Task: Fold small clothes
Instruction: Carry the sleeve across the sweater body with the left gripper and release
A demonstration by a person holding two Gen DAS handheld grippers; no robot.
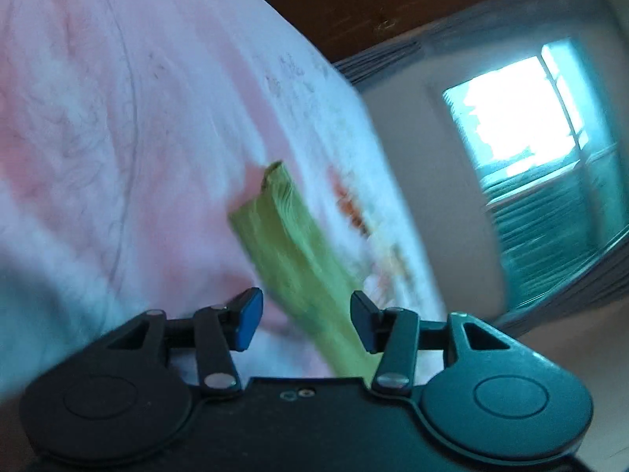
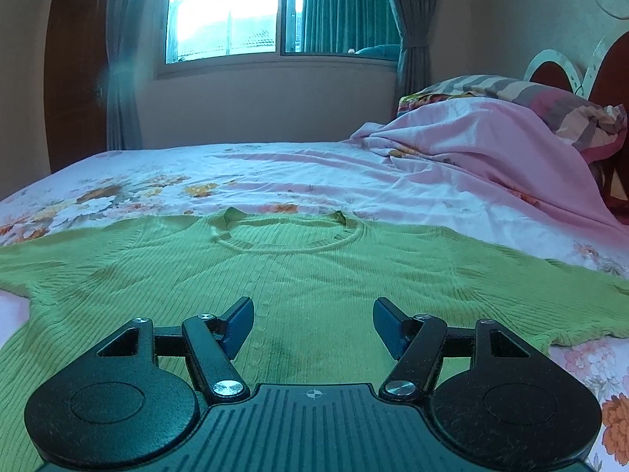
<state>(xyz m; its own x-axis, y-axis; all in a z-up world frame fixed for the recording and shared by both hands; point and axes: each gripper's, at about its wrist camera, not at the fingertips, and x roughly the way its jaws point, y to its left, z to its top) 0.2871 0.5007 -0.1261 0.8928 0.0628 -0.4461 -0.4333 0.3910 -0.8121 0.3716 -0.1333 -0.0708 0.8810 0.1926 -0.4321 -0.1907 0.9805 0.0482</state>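
Observation:
A green ribbed knit top (image 2: 298, 271) lies spread flat on the bed, its round neckline (image 2: 289, 236) facing the window and its short sleeves out to both sides. My right gripper (image 2: 312, 324) is open and empty, low over the middle of the top. In the blurred, tilted left wrist view, a strip of the green top (image 1: 298, 263) runs between the open jaws of my left gripper (image 1: 306, 320). The pads are apart and hold nothing.
The bed has a pink and white floral sheet (image 2: 275, 181). A bunched pink blanket (image 2: 491, 141) and striped pillow (image 2: 550, 102) lie at the right by the headboard. A window (image 2: 232, 11) with curtains and a wooden door (image 2: 74, 67) are beyond.

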